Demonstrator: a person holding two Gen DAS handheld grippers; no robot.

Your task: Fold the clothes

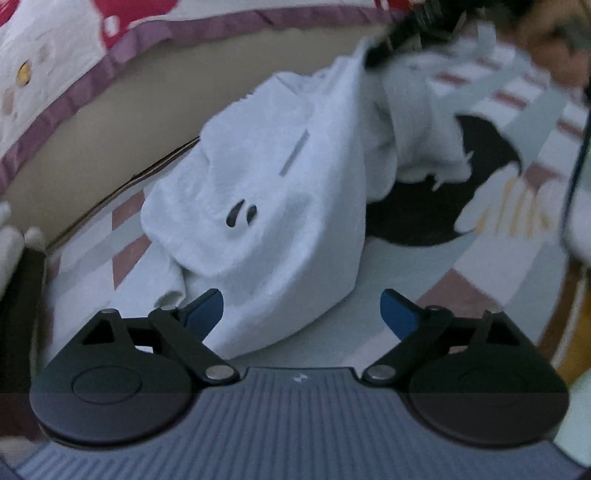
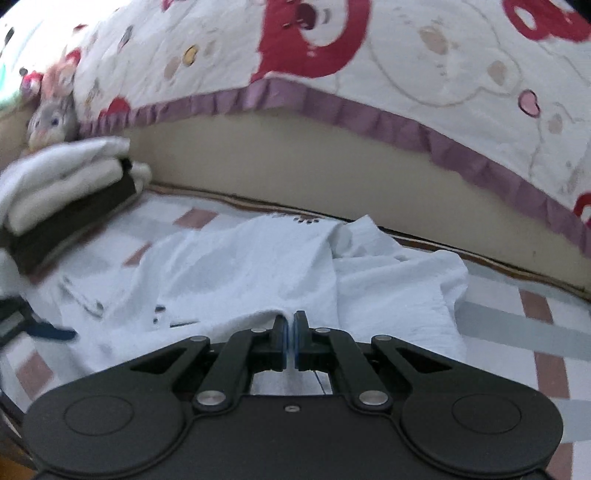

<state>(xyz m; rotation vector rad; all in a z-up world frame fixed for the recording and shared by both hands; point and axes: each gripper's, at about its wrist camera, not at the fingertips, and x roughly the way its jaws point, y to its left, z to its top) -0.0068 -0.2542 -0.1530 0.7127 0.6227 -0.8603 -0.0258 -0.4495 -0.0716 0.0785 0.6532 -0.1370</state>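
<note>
A white garment (image 1: 266, 206) with small dark paw prints lies crumpled on a checked mat (image 1: 399, 295). In the left wrist view my left gripper (image 1: 301, 312) is open, its blue-padded fingers spread just in front of the garment's near edge, holding nothing. At the upper right of that view the right gripper (image 1: 402, 33) lifts one part of the cloth. In the right wrist view my right gripper (image 2: 290, 334) is shut on an edge of the white garment (image 2: 258, 266), which spreads ahead of it.
A quilt (image 2: 424, 55) with red bear prints and a purple frill hangs over a beige bed side (image 2: 295, 162) behind the mat. A stack of folded white and dark clothes (image 2: 62, 184) and a plush rabbit (image 2: 50, 118) sit at the left. A dark round patch (image 1: 443, 199) lies on the mat.
</note>
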